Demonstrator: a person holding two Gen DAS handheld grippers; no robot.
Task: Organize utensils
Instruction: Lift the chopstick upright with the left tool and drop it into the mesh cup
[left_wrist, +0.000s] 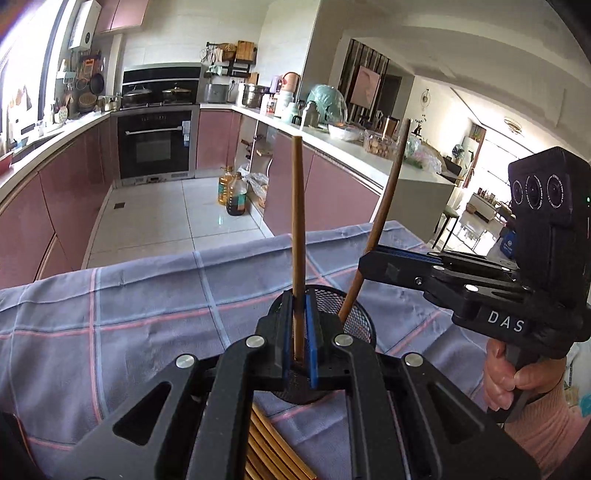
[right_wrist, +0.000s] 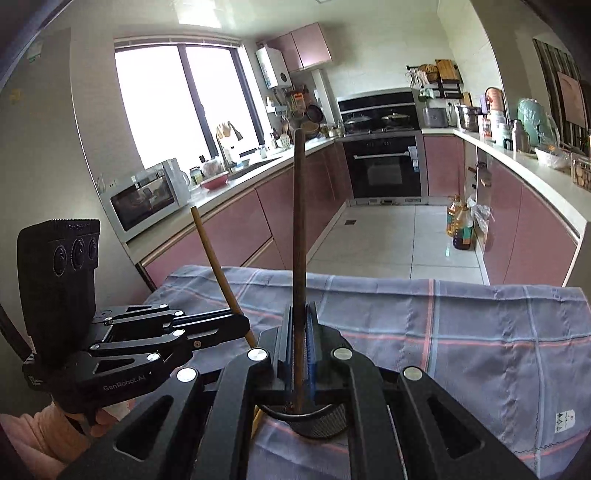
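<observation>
A black mesh holder (left_wrist: 343, 306) stands on the checked cloth; it also shows in the right wrist view (right_wrist: 321, 421). My left gripper (left_wrist: 299, 332) is shut on a light brown chopstick (left_wrist: 297, 221), upright with its lower end in the holder. My right gripper (right_wrist: 299, 354) is shut on a dark brown chopstick (right_wrist: 298, 221), also upright with its tip in the holder. In the left wrist view the right gripper (left_wrist: 373, 258) holds the dark chopstick (left_wrist: 391, 184) tilted. In the right wrist view the left gripper (right_wrist: 240, 325) holds the light chopstick (right_wrist: 218, 269). Several more chopsticks (left_wrist: 266, 446) lie on the cloth below my left gripper.
The blue-grey checked cloth (right_wrist: 461, 332) covers the table, whose far edge (left_wrist: 147, 258) drops to a tiled kitchen floor. Pink cabinets, an oven (left_wrist: 155, 147) and oil bottles (left_wrist: 232, 192) stand beyond.
</observation>
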